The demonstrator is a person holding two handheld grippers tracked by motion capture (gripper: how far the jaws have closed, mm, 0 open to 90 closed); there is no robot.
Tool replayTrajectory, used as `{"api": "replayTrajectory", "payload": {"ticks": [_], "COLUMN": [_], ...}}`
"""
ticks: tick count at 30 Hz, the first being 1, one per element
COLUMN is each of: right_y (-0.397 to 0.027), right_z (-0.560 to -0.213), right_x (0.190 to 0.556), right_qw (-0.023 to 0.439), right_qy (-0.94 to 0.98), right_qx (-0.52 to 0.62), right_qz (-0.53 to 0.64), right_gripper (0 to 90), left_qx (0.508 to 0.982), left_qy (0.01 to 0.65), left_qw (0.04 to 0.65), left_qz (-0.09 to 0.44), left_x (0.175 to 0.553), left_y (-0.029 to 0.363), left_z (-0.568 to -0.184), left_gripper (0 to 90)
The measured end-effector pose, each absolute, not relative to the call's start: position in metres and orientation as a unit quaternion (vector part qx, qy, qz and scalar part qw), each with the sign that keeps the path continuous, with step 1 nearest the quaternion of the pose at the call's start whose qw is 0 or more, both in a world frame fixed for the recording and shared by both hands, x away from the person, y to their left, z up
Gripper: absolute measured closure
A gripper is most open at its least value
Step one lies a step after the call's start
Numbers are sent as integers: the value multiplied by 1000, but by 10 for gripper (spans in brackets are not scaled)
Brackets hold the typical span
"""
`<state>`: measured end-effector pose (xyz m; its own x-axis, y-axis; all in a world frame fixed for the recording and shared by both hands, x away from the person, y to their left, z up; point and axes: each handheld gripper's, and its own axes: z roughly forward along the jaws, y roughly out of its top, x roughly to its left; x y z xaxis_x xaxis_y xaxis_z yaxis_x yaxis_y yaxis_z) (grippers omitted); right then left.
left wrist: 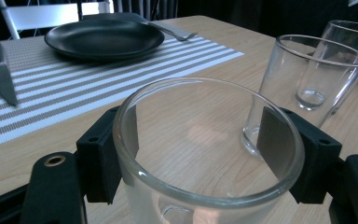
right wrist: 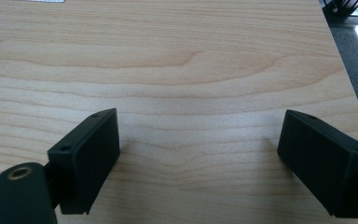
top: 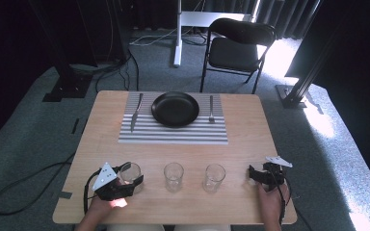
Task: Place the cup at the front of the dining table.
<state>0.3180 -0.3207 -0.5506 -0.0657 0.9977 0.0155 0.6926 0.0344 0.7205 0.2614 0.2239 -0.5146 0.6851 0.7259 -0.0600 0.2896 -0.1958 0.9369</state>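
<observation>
Hidden: we see the left glass [left wrist: 205, 154] cut off at the bottom edge of the left gripper view, so its base is out of frame; in the high view the left gripper [top: 125, 185] covers its lower part.
Hard to make out: we cannot read the far room, which is dark past the chair [top: 238, 45].
Left fingers: our left fingers [left wrist: 275, 144] are narrowed onto the left glass, one pad against each side of its wall just below the rim; the glass stands upright between them on the counter [top: 241, 149].
Right fingers: our right gripper [right wrist: 198, 161] has its fingers spread wide, with bare wood between them, touching nothing that we can see; in the high view it sits near the counter's right front corner, well apart from the right glass [top: 214, 177].
Glasses: we count three in a row along the near edge, the left glass at the left end, the middle glass [top: 173, 175] and the right glass standing free.
Counter: light wood, with a striped mat [top: 173, 130] at the far side carrying a black plate [top: 175, 109], a knife [top: 136, 111] to its left and a fork [top: 211, 109] to its right.
Room: grey carpet, cables [top: 24, 185] on the floor, a white stand's post [top: 177, 33] beside the chair, and sunlight falling at the right.
</observation>
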Motion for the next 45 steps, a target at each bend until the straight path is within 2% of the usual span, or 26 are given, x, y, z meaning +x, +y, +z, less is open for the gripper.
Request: {"api": "replayTrajectory", "payload": {"ticks": [17, 28, 45], "right_y": [-321, -321, -321], "right_z": [-551, -551, -551], "right_x": [318, 318, 318], "right_qw": [262, 263, 263], "right_qy": [670, 668, 668], "right_qx": [631, 633, 632], "right_qz": [291, 290, 290], "right_gripper": [122, 122, 122], "left_qx": [771, 759, 756], "left_qy": [322, 332, 355], "left_qw": [505, 520, 504], "left_qz": [217, 211, 219], "left_x": [263, 265, 285], "left_y": [220, 223, 219], "left_z": [-506, -487, -481], "left_gripper": [290, 290, 290]}}
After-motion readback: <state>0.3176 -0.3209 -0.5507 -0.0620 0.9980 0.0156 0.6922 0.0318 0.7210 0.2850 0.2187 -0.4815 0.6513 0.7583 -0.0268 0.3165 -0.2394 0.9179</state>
